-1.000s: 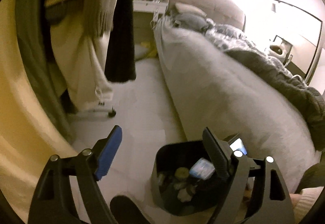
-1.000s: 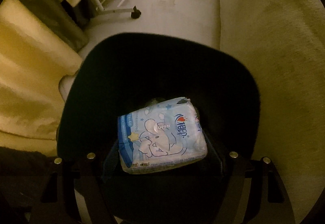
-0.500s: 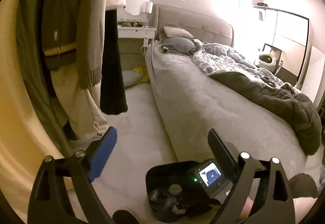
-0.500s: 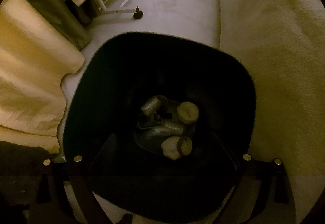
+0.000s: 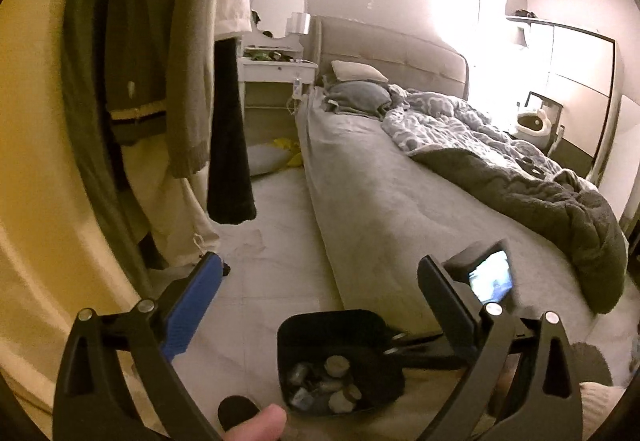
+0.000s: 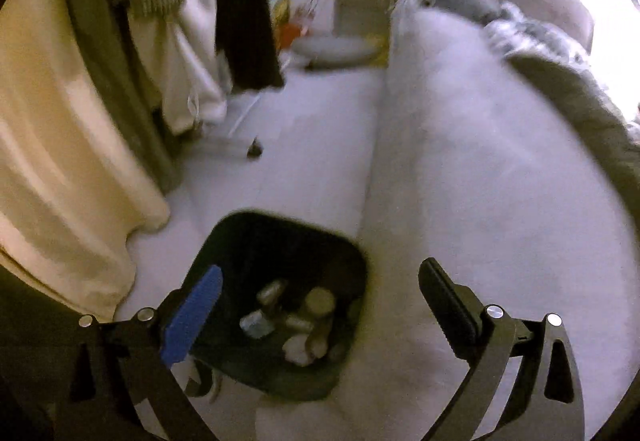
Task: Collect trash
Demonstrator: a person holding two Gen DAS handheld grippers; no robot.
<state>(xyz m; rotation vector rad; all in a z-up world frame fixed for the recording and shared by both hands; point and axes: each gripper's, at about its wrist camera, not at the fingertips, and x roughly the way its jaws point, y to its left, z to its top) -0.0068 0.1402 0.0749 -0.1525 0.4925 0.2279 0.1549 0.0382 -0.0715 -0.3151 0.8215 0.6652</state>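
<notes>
A black trash bin (image 5: 340,323) stands on the pale floor beside the bed and holds several crumpled pieces of trash (image 5: 330,381). My left gripper (image 5: 319,259) hovers above and behind it, its jaws opening with nothing between them. In the right wrist view the bin (image 6: 280,227) lies below my right gripper (image 6: 322,267), whose jaws are also opening and are empty. The trash (image 6: 294,317) shows inside, with a pale blue piece at its left. The right gripper's screen (image 5: 490,275) appears in the left wrist view, above the bin's right side.
A wide bed (image 5: 400,209) with a grey duvet (image 5: 520,181) fills the right. Hanging clothes (image 5: 160,81) and a cream curtain (image 6: 60,161) line the left, with a rack caster (image 6: 255,149) on the floor. A white dresser (image 5: 276,71) stands far back. A finger (image 5: 256,421) shows at the bottom.
The blue and white packet left my right gripper and dropped into the bin. Both grippers opened wider and rose, and the bin now looks smaller and lower in both views.
</notes>
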